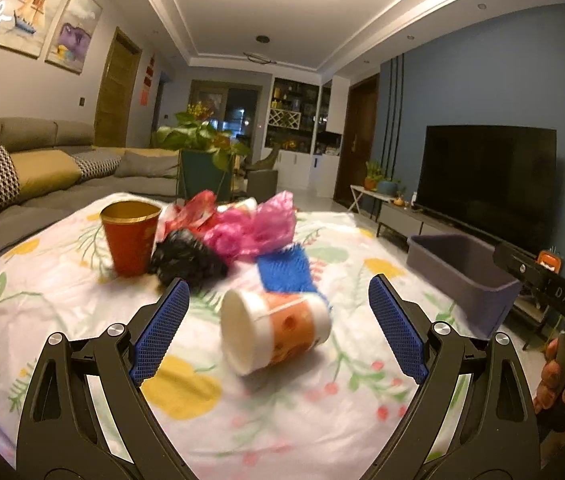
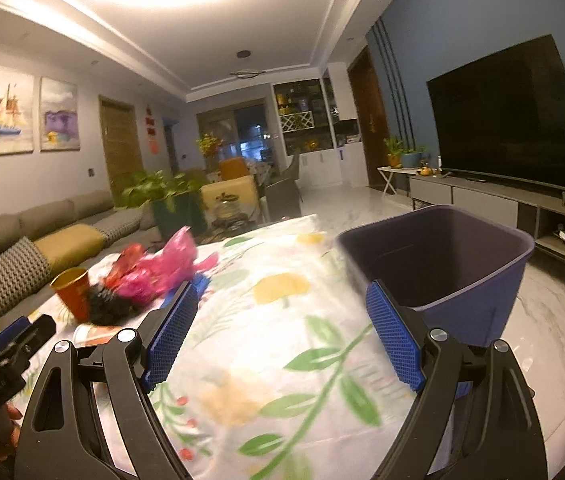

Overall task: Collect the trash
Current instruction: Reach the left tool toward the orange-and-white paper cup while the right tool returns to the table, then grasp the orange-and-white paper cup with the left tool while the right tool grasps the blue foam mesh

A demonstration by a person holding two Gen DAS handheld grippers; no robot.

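An orange-and-white paper cup (image 1: pixel 274 330) lies on its side on the floral tablecloth (image 1: pixel 242 420), just ahead of and between my open left gripper (image 1: pixel 278 292) fingers. Behind it sit a blue scrap (image 1: pixel 284 270), a black crumpled bag (image 1: pixel 186 258), a pink plastic bag (image 1: pixel 254 228) and an upright red cup (image 1: pixel 130 238). A purple bin (image 1: pixel 462 270) stands at the table's right edge. In the right wrist view my open right gripper (image 2: pixel 282 300) holds nothing; the purple bin (image 2: pixel 442 264) is just beyond its right finger, and the pink bag (image 2: pixel 162 268) and red cup (image 2: pixel 72 292) lie far left.
A grey sofa (image 1: pixel 42 168) with cushions runs along the left. A TV (image 1: pixel 486 184) on a low cabinet stands at the right against a blue wall. A potted plant (image 1: pixel 198 140) is beyond the table. A hand (image 1: pixel 554 376) holds the other gripper at the right edge.
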